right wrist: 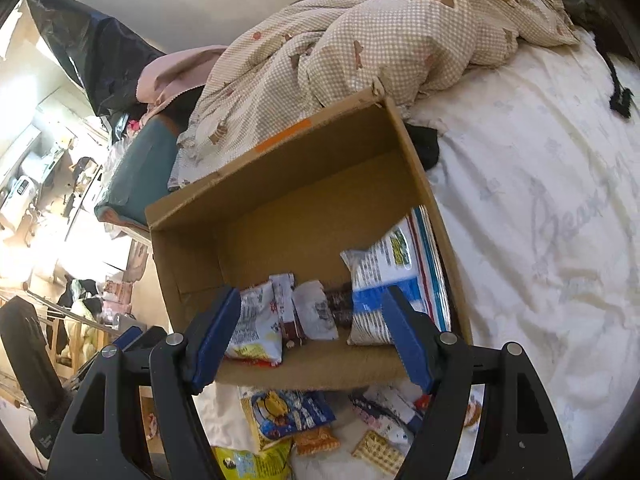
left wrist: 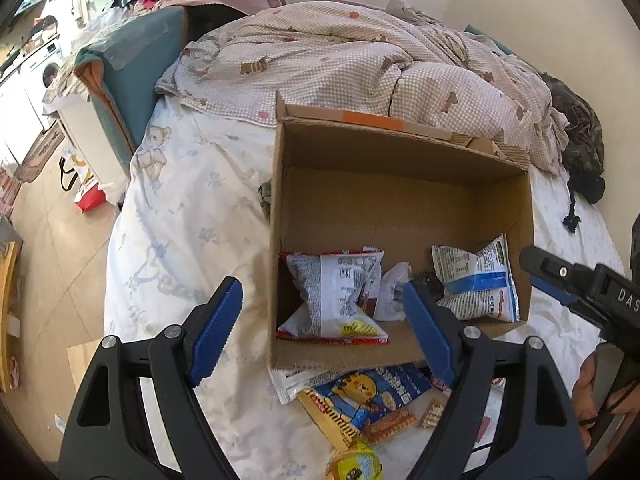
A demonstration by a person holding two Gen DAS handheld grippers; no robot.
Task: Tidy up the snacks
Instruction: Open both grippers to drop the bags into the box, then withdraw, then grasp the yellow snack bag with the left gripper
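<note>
An open cardboard box (left wrist: 400,200) stands on the bed and also shows in the right wrist view (right wrist: 280,216). Inside lie a red-and-white snack bag (left wrist: 332,300), a small white packet (left wrist: 394,292) and a white-and-blue snack bag (left wrist: 476,284); the blue one also shows in the right wrist view (right wrist: 392,288). Several loose snacks lie on the sheet in front of the box, among them a blue tiger-print bag (left wrist: 368,396). My left gripper (left wrist: 324,328) is open and empty over the box's near edge. My right gripper (right wrist: 312,336) is open and empty just above the box's near wall.
A checked quilt (left wrist: 360,60) is bunched behind the box. A dark garment (left wrist: 580,140) lies at the right. The bed's left edge drops to the floor, where a red-and-white bag (left wrist: 90,198) sits. The white sheet (right wrist: 540,200) stretches right of the box.
</note>
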